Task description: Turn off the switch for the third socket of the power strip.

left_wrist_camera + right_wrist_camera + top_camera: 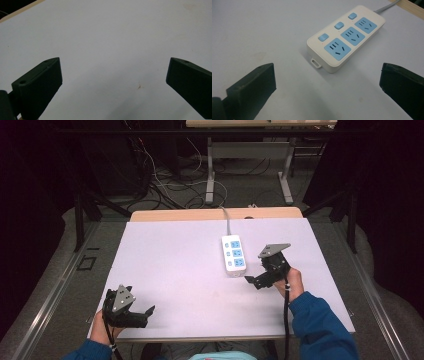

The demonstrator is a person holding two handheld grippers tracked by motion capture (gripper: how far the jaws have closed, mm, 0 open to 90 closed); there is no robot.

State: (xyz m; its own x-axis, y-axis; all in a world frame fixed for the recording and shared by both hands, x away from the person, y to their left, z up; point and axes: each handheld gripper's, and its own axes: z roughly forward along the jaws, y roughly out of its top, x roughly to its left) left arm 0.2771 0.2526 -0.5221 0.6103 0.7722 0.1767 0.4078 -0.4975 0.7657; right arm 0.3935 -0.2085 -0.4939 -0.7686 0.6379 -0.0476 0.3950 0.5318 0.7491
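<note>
**High view: power strip lies ahead of the right claw, both claws wide**

High view, from the left: the left gripper [141, 315] sits at the near left corner of the table [170, 270], held in the person's left hand [101, 326], its jaws spread wide with nothing between them. In the left gripper view the two black jaws stand far apart over bare pale tabletop [107, 50], with a small brown mark on the surface between them.

Toward the middle right lies the power strip [234, 253]: a white oblong block with three blue socket faces in a row and three small blue buttons alongside, one per socket. A small loop tab juts from its near end, and a grey cable [227, 220] runs from its far end off the back edge of the table.

Just right of the strip's near end, the right gripper [254, 282] is held in the right hand [294, 281], blue sleeve behind. Its jaws are wide apart and hold nothing. In the right gripper view the power strip [347, 37] lies flat ahead of the jaws, between their lines, apart from both.
</note>
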